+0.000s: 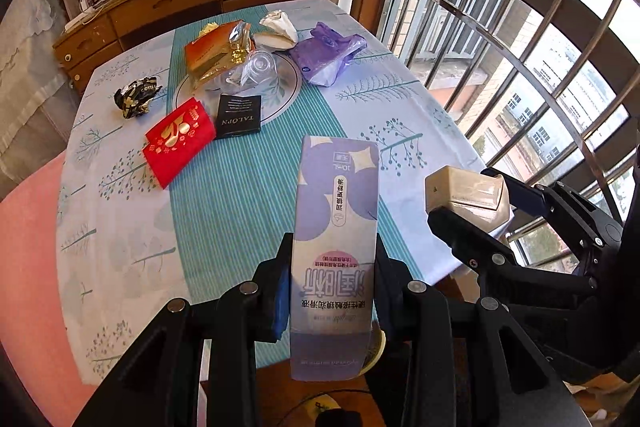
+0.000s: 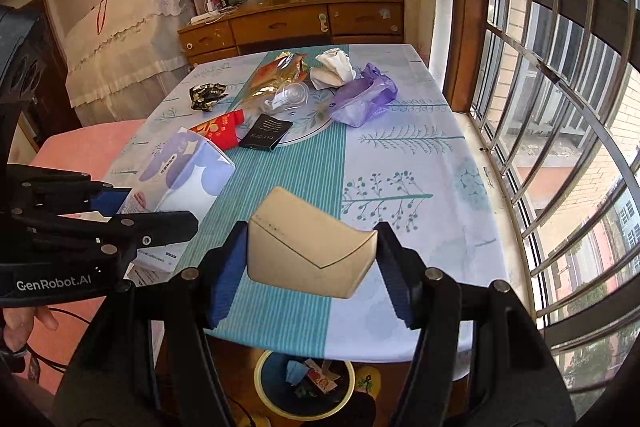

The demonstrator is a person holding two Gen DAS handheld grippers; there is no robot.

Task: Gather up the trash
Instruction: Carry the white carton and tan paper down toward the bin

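- The left tongs [image 1: 332,291] pinch a tall purple carton [image 1: 338,227] between their pads, holding it above the near edge of the desk [image 1: 420,115].
- The right tongs [image 2: 310,267] pinch a beige box [image 2: 308,251], also lifted above the desk's near edge.
- From the left wrist view, the right tongs [image 1: 468,211] and their beige box [image 1: 466,193] sit just to the right of the carton.
- From the right wrist view, the carton [image 2: 188,171] shows at left, gripped by the left tongs [image 2: 120,211].
- A bin [image 2: 304,383] stands on the floor under the desk's near edge, below the beige box, with a few scraps inside.
- More trash lies farther back on the patterned tablecloth: a red envelope [image 1: 178,139], a black card [image 1: 239,117] just beside it, and a crumpled black wrapper [image 1: 136,95] to the left.
- A round plate [image 1: 280,95] carries a gold bag [image 1: 218,53] and a clear cup [image 1: 258,67] lying on its side; the black card overlaps the plate's rim.
- A purple bag [image 1: 326,53] rests beside the plate to the right, and a white paper wad [image 1: 278,29] sits behind it.
- A barred window [image 1: 520,27] runs along the right side.
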